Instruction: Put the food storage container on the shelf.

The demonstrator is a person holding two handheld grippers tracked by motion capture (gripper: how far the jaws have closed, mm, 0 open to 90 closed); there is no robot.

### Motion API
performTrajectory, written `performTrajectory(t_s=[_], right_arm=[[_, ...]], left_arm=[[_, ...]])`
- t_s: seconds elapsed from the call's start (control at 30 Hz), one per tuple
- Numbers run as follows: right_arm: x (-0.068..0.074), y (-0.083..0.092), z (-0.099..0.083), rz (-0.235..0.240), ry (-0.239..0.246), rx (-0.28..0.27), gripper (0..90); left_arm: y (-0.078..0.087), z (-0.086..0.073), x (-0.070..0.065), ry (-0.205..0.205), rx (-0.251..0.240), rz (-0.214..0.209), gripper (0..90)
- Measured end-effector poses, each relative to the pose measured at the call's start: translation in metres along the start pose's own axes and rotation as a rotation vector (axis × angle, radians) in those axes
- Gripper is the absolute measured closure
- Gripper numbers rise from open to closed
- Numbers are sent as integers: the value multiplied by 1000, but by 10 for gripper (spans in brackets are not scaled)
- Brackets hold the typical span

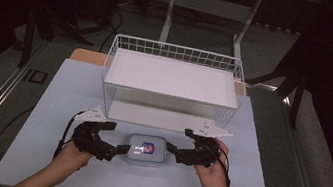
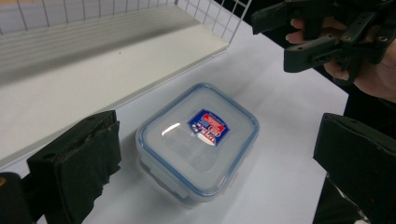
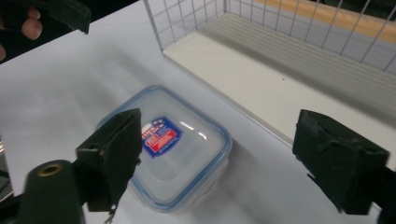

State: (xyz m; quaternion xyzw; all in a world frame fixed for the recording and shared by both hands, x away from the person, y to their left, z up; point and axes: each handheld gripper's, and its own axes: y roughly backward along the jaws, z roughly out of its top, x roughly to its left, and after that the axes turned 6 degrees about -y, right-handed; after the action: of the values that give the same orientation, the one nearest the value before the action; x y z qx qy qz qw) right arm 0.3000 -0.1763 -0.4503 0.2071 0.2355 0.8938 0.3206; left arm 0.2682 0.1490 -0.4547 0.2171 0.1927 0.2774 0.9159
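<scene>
The box point(image 2: 198, 142) at the frame's centre is clear, glossy plastic, its lid rimmed in blue and catching a bright glint beside a printed red and blue sticker point(image 2: 208, 127). The worktop point(image 1: 51, 105) looks smooth, matt and pale. Above it, the rack point(image 1: 175, 54) is thin white-coated wire around smooth matt white shelves. The left tool point(image 1: 121, 149) and right tool point(image 1: 168, 148) are matt black plastic, with rough, worn pads point(image 2: 88, 158).
</scene>
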Motion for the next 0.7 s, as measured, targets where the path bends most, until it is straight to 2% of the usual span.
performTrajectory(t_s=[0.07, 0.17, 0.23, 0.33, 0.43, 0.47, 0.5, 0.6, 0.7], right_arm=[[-2, -5, -1, 37, -38, 28, 187], [-9, -12, -4, 63, -104, 58, 185], [-13, -16, -6, 66, -158, 76, 142], [-18, -22, -11, 91, -230, 100, 122], [-20, -28, -15, 85, -272, 135, 113], [-20, -28, -15, 85, -272, 135, 113], [-27, -34, -21, 147, -424, 163, 113], [-30, -40, -26, 130, -441, 196, 113], [-33, -45, -33, 164, -510, 215, 116]], left_arm=[[-5, -1, 4, 20, 8, -6, 16], [-14, -1, 9, 35, 29, -3, 16], [-21, -2, 10, 40, 51, -4, 16], [-31, -5, 13, 76, 77, -15, 16], [-41, -10, 18, 130, 108, -26, 16], [-41, -10, 18, 130, 108, -26, 17], [-48, -16, 22, 194, 138, -21, 17], [-55, -24, 28, 284, 158, -41, 17], [-59, -31, 31, 343, 174, -55, 17]])
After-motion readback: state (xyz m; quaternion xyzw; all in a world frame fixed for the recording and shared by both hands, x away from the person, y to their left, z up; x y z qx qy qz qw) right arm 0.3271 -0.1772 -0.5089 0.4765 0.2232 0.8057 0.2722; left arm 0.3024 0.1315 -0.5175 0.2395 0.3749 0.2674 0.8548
